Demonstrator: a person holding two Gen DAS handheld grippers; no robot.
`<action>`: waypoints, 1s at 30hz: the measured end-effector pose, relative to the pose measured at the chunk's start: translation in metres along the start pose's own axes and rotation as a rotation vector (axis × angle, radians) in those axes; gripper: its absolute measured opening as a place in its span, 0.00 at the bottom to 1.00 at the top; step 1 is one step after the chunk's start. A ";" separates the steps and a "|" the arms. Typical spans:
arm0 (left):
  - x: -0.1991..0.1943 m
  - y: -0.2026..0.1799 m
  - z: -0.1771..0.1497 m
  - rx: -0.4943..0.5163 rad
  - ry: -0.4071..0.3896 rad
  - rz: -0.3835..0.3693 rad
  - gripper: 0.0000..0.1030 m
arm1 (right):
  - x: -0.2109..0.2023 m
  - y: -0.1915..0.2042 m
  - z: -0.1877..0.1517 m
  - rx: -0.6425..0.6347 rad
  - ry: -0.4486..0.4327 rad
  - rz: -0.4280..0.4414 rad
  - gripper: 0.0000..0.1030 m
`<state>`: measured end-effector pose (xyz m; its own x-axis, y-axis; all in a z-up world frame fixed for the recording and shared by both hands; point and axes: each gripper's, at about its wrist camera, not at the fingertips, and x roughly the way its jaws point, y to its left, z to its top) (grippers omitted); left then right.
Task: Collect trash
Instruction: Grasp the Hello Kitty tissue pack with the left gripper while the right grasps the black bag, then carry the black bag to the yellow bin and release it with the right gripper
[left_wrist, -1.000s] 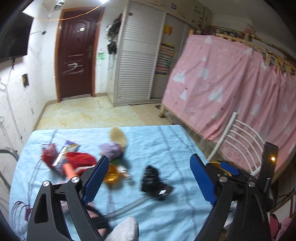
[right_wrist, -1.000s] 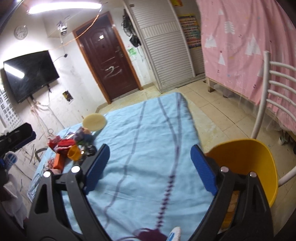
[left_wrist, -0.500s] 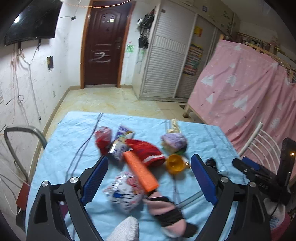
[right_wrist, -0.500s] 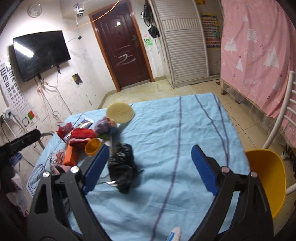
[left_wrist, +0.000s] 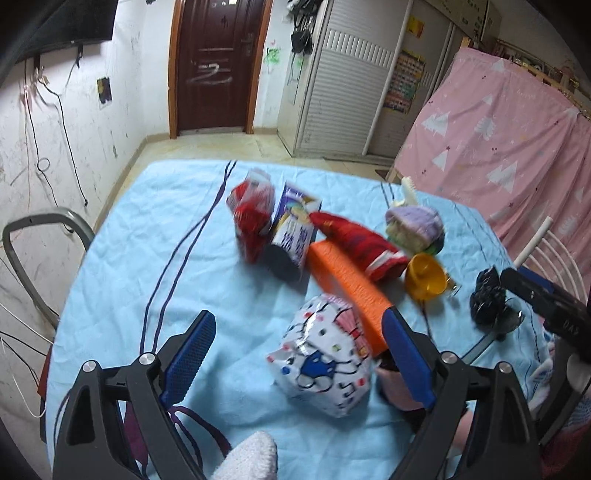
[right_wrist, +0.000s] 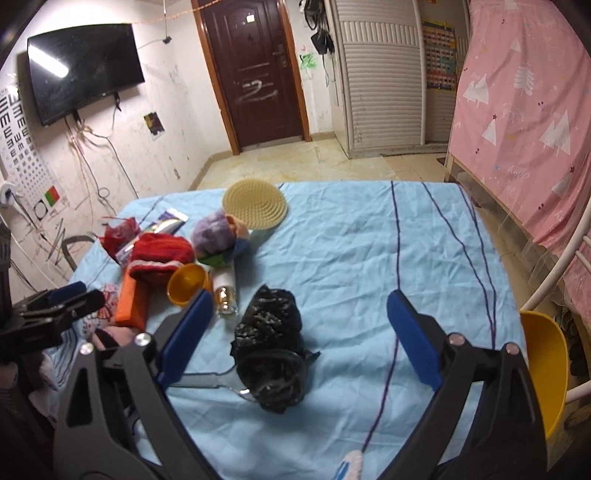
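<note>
- Left wrist view: the left gripper (left_wrist: 295, 358) hangs released and empty over the patterned wrapper (left_wrist: 321, 365), low centre of the frame on the blue cloth (left_wrist: 155, 229).
- Right gripper (right_wrist: 295, 332) is opening, nothing pinched; the black bag (right_wrist: 271, 343) lies between its jaws, untouched.
- Likely step: approach. Next, lower and close on the trash.
- Orange box (left_wrist: 347, 284), yellow cup (left_wrist: 424, 277) and red hat (left_wrist: 362, 240) crowd close.

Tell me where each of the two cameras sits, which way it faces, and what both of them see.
Left wrist: on the left gripper, angled down at the blue-clothed table; own open blue-padded fingers and a white-gloved fingertip show.
Right wrist: on the right gripper, jaws opening over a crumpled black plastic bag, nothing gripped.
Shared: orange rectangular block, yellow plastic cup, dark brown door.
</note>
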<state>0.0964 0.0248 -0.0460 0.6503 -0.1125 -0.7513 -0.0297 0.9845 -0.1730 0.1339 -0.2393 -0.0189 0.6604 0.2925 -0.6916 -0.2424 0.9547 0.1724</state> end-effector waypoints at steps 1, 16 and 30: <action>0.003 0.002 -0.001 -0.004 0.008 -0.011 0.80 | 0.003 0.001 0.001 -0.004 0.007 0.001 0.89; 0.001 0.001 -0.005 0.008 -0.019 -0.110 0.24 | 0.035 0.005 0.006 -0.009 0.128 0.011 0.92; -0.019 0.019 0.000 -0.055 -0.072 -0.111 0.25 | 0.028 0.012 -0.002 -0.038 0.124 0.038 0.23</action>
<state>0.0835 0.0458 -0.0353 0.7046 -0.2080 -0.6784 0.0049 0.9575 -0.2884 0.1483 -0.2203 -0.0375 0.5580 0.3170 -0.7669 -0.2937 0.9398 0.1748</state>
